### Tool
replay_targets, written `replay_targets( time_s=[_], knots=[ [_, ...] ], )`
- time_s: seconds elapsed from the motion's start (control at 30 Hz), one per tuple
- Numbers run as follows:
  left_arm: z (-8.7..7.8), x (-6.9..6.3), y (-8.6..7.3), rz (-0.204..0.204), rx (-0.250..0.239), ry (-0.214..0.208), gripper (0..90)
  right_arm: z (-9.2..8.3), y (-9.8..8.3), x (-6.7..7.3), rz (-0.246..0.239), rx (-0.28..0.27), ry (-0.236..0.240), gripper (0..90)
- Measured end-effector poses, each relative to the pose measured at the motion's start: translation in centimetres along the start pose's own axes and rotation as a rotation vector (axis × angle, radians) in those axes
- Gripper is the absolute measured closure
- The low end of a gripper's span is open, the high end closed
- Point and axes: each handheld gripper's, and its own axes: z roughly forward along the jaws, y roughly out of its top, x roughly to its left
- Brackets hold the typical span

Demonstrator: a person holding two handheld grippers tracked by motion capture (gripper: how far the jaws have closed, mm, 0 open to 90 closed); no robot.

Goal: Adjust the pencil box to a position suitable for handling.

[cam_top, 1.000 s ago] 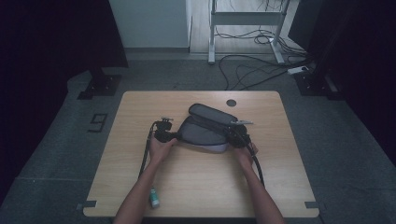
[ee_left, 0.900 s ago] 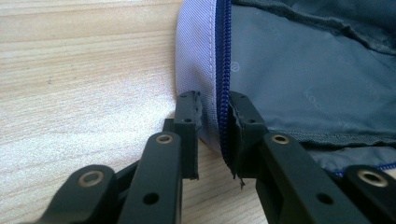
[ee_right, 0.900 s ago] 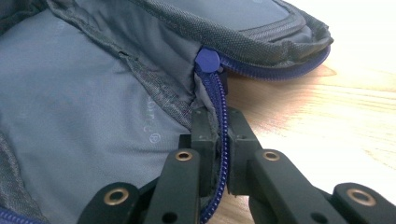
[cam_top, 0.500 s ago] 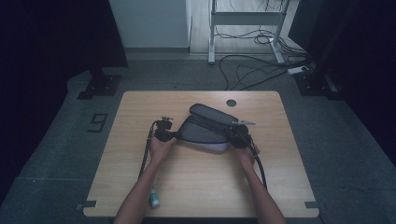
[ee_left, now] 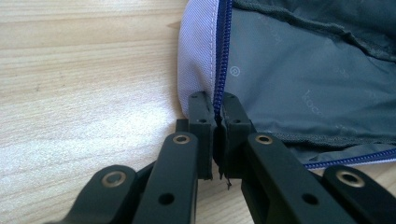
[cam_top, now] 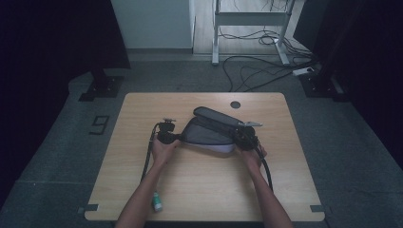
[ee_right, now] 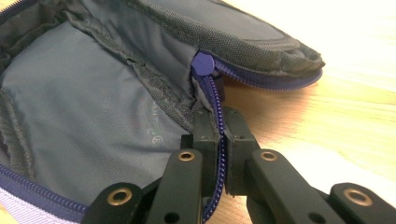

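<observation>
Pouch, grey lining, faint unreadable print

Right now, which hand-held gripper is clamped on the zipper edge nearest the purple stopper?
The right hand-held gripper: the purple stopper sits just beyond its jaws. The left hand-held gripper pinches the pouch's opposite end.

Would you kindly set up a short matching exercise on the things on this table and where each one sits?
Things:
1. left gripper
2. right gripper
3. small bottle
4. round hole

Places:
A. near table edge, by the left forearm
B. clamped on the open pouch's left end
C. far part of the tabletop
D. clamped on the pouch's zip edge, right end

Pairs: 1-B, 2-D, 3-A, 4-C
</observation>
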Motion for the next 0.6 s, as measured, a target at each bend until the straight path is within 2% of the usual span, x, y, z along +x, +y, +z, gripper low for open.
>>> replay_targets(
  time_s=[0.1, 0.3, 0.6],
  knots=[
    [-0.3, -0.1, 0.1, 0.003, -0.009, -0.003, 85.5, -0.5, 0.2, 0.0, 0.001, -0.011, 0.002, 85.0],
    [-1.1, -0.2, 0.3, 0.004, -0.023, -0.013, 85.8, -1.6, 0.7, 0.6, -0.032, -0.048, -0.001, 85.2],
    [-2.3, -0.5, 0.5, 0.011, -0.039, -0.026, 86.2, -2.3, 1.0, 0.8, -0.039, -0.059, 0.004, 85.3]
  ],
)
